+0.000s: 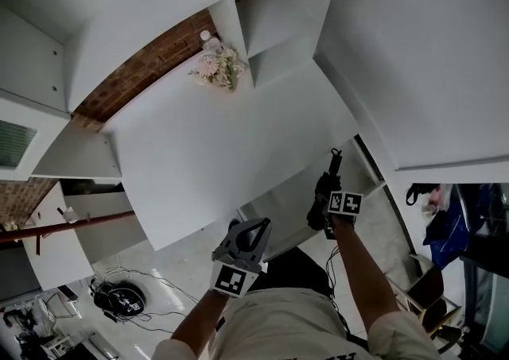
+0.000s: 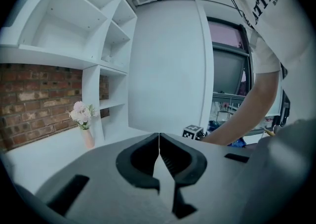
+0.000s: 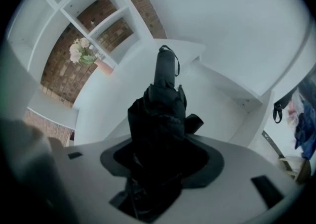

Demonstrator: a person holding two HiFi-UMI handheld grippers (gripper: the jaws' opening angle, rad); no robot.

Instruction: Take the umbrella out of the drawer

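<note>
Black umbrella [image 3: 160, 114]; white shelving [image 1: 274, 13]; red-brown brick wall [image 1: 139, 72], upper left; pale pink flowers [image 1: 219, 68]; marker cube [image 1: 231, 280] patterned in black-and-white squares, lower centre.

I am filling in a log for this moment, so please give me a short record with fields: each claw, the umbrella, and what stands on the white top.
left claw: shut, nothing between its jaws
right claw: shut on the umbrella
umbrella: black, folded, with a strap loop at its far end
white top: carries a vase of flowers near the shelves
</note>
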